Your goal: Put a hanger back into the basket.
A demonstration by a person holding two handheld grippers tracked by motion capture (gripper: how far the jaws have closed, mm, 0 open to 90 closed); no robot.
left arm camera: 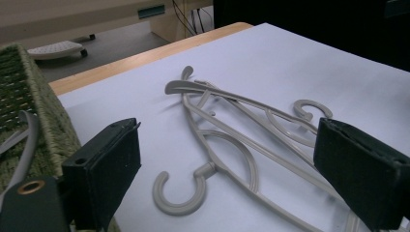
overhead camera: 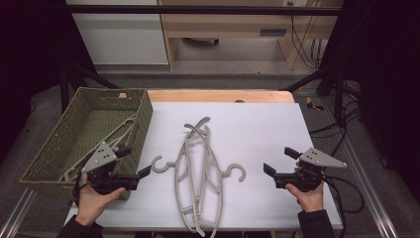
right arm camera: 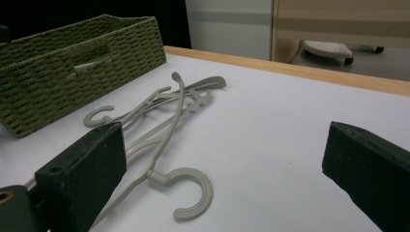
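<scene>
Several grey plastic hangers (overhead camera: 198, 173) lie tangled in a pile at the middle of the white table (overhead camera: 257, 124). One hook (overhead camera: 158, 163) points left and another hook (overhead camera: 238, 171) points right. My left gripper (overhead camera: 134, 161) is at the front right corner of the green woven basket (overhead camera: 143, 121), open and empty, facing the left hook (left arm camera: 179, 200). My right gripper (overhead camera: 278, 160) is open and empty to the right of the pile, with the right hook (right arm camera: 193, 193) just ahead of its jaws. A further grey hanger (overhead camera: 119, 134) rests inside the basket.
The basket takes up the table's left side and overhangs its edge. A wooden strip (overhead camera: 218, 95) borders the far edge of the table. Black cables (overhead camera: 346, 188) trail off the right side. Bare white surface lies between the pile and the right edge.
</scene>
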